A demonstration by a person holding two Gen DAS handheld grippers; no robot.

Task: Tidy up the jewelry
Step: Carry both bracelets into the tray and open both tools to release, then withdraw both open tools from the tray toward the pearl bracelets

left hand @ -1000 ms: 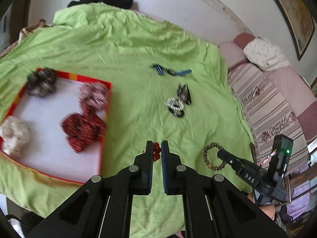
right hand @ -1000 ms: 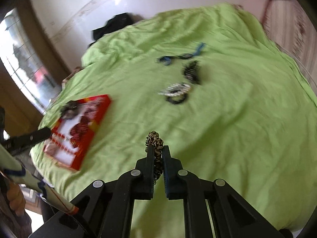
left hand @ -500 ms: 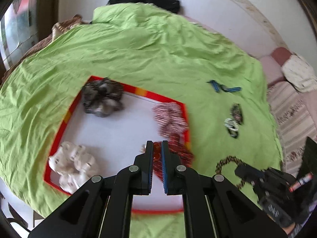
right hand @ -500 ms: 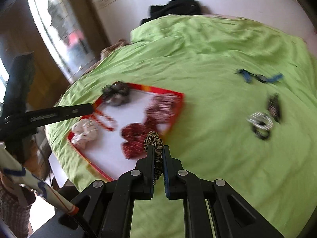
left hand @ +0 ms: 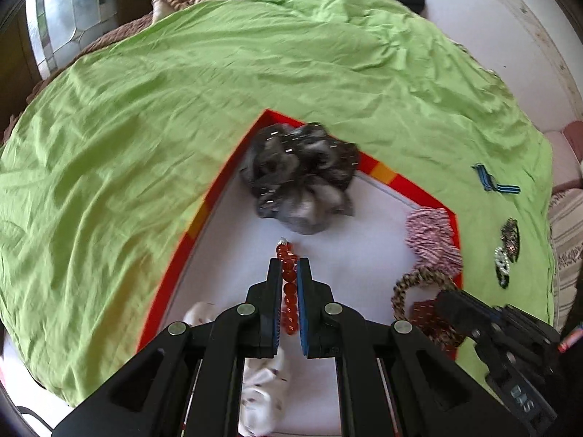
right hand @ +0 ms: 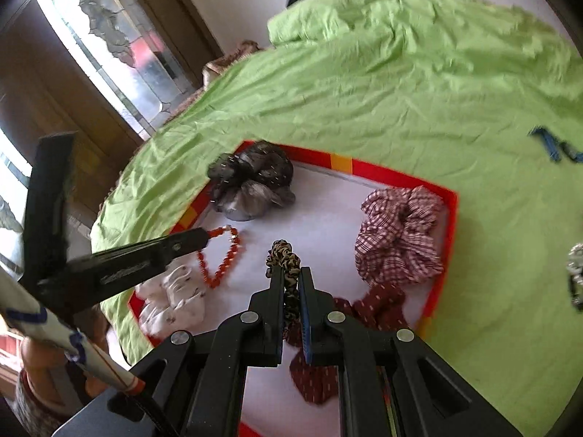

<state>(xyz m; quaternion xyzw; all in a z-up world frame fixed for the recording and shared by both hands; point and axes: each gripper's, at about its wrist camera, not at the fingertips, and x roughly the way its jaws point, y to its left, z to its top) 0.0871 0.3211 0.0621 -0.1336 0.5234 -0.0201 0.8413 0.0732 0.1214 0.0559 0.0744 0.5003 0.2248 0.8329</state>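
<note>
The left claw pinches a red bead bracelet and the right claw a leopard-print scrunchie; a second ago both hung over bare green bedsheet, now both are over the red-rimmed tray. In the tray lie four scrunchies: grey, checked, dark red, white. White floor stays open mid-tray; four small pieces lie on the sheet right of the tray.

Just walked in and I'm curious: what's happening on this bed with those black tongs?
A person is sorting accessories into a red-rimmed tray on the green bedspread. The left gripper is shut on a red bead bracelet; the right gripper is shut on a leopard-print scrunchie. Both hang above the tray.
</note>
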